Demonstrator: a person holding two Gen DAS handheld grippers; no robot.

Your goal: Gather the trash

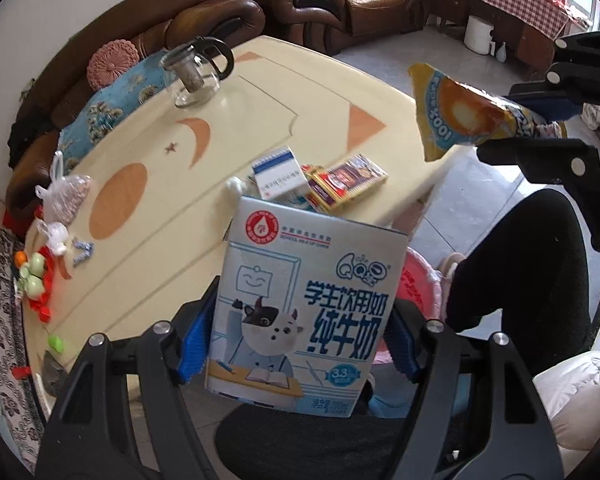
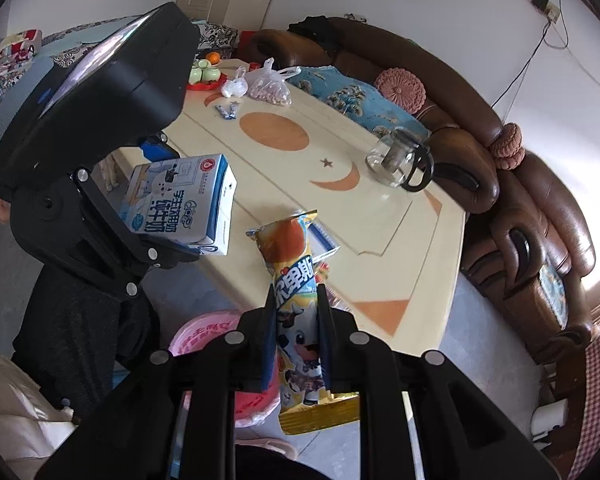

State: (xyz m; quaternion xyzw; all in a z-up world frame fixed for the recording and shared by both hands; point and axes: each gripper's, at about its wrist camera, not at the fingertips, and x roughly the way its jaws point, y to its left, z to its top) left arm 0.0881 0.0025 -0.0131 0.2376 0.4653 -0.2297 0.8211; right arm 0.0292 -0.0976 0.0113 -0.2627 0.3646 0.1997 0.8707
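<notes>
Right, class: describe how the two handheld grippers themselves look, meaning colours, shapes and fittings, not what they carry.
Both are matte black plastic. The left gripper has angular, ribbed linkage arms joined by round silver bolt heads, with bright blue ridged pads lining its fingers. The right gripper matches: black struts, silver bolts, thin dark-blue pads. From the right wrist view, the left gripper's boxy black housing shows. No cables visible.

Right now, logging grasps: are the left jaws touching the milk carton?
Touching: left wrist view shows both blue pads pressed against the milk carton sides.

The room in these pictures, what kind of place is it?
Most likely a home living room: brown leather sofas wrap around a cream coffee table holding a glass teapot, with crocheted cushions on the seats.
</notes>
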